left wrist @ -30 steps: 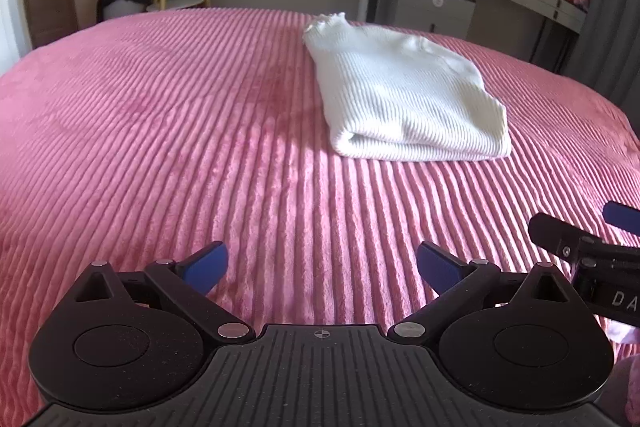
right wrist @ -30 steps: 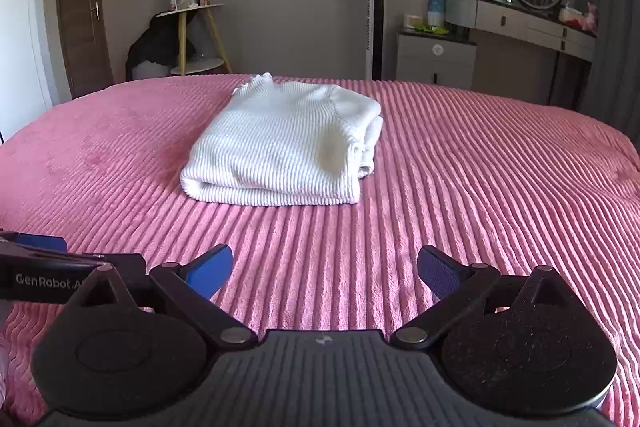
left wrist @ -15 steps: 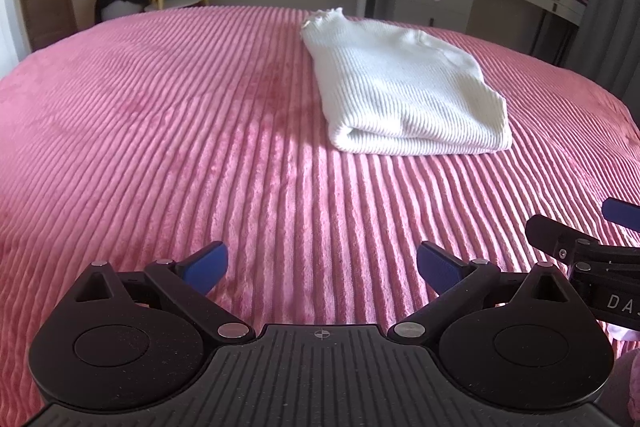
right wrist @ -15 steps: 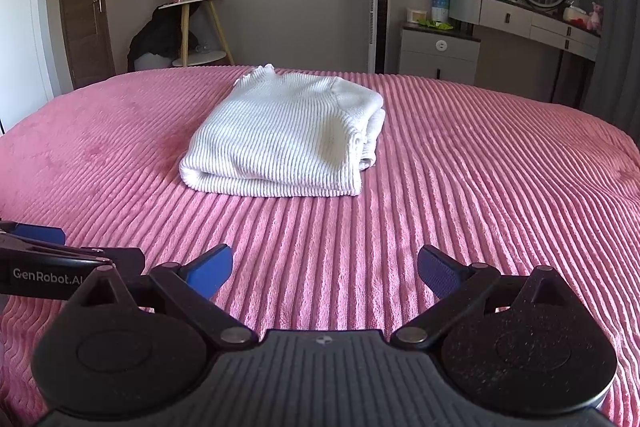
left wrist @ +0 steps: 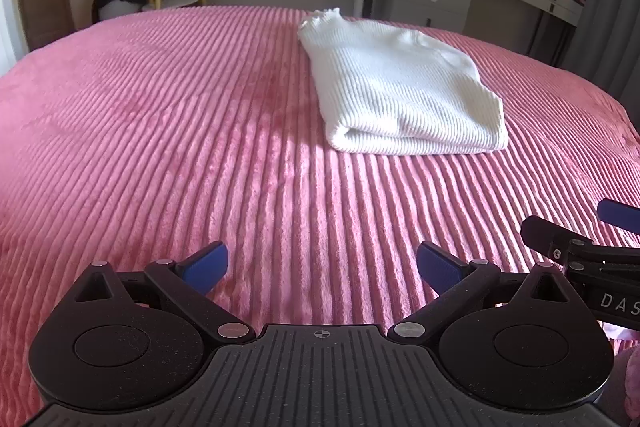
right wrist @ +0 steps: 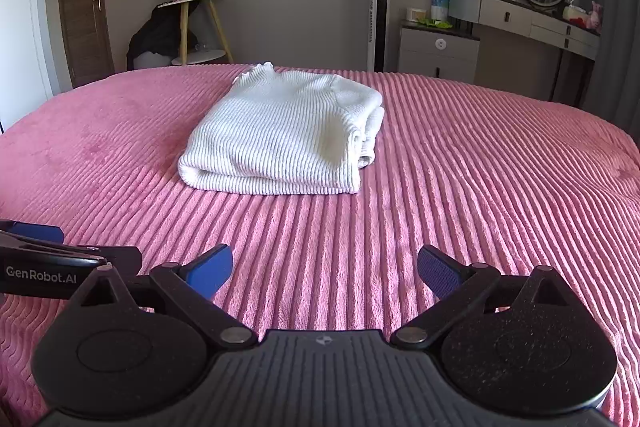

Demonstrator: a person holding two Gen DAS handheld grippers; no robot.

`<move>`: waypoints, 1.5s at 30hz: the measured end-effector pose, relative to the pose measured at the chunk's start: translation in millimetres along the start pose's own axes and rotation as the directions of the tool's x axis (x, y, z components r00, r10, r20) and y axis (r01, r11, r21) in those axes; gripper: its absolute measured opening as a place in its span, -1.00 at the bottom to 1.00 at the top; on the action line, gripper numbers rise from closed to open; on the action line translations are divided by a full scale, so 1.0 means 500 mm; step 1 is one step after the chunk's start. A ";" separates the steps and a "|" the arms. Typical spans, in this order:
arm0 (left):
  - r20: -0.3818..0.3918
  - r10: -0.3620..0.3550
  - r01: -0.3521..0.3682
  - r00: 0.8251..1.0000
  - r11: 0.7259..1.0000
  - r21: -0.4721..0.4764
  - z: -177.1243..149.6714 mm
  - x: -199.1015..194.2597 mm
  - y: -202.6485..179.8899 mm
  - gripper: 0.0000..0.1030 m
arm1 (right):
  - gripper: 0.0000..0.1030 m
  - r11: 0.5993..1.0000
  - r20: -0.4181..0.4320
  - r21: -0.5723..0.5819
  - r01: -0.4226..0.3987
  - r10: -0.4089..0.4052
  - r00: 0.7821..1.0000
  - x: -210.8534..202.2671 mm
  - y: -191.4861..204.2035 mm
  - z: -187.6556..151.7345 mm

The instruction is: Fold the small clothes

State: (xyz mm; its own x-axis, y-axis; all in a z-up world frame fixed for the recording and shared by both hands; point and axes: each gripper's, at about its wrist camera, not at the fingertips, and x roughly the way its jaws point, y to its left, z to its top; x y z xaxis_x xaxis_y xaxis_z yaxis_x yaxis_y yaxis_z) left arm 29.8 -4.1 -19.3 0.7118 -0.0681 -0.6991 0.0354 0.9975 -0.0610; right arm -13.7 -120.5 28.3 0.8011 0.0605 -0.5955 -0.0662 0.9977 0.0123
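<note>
**White jumper lay folded, both grippers empty**

The white ribbed knit jumper (left wrist: 404,95) lay on the pink corduroy-ribbed bedspread (left wrist: 160,131) as a compact, layered rectangle, its thick rounded fold edge turned toward the grippers and its collar end pointing away. From the right wrist camera, stacked layers showed along the jumper's (right wrist: 276,139) right side, with one inner layer bulging out slightly there.

The left gripper (left wrist: 322,263) hovered low over bare bedspread with its blue-padded jaws spread wide and nothing between them. The jumper sat well ahead of those jaws and off to their right. The right gripper (right wrist: 324,267) was likewise spread wide and empty, with the jumper well ahead of its jaws and a little to their left. The two grippers were side by side, each catching the other's finger at the edge of its view.

Judged from the pictures, the folding of this garment looked essentially done: sleeves and body were tucked into one neat bundle, and neither gripper touched it. What might remain was only tidying the bulging layer on the right side, or moving on to another garment, though no other garment showed on the bedspread in either view.
</note>
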 end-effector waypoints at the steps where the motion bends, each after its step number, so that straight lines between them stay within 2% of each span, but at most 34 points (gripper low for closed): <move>1: 0.000 -0.001 0.001 1.000 1.000 0.002 0.000 0.000 -0.001 1.00 | 0.92 1.000 -0.001 0.001 0.000 0.000 1.000 0.001 -0.001 0.000; 31: -0.006 -0.015 0.015 1.000 1.000 0.015 -0.001 0.001 -0.006 1.00 | 0.92 1.000 -0.024 0.025 -0.002 0.002 1.000 0.009 -0.006 -0.002; 45: 0.019 -0.035 0.035 0.999 0.999 0.023 0.000 -0.006 -0.009 1.00 | 0.92 1.000 -0.025 0.028 -0.002 0.003 1.000 0.011 -0.008 -0.004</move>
State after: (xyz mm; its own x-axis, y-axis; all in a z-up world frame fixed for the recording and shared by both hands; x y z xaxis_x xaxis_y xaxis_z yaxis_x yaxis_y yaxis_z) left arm 27.5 -8.4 -17.1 0.7234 -0.1029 -0.6828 0.0764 0.9947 -0.0690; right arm -10.3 -124.4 23.1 0.7858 0.0625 -0.6153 -0.0513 0.9980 0.0358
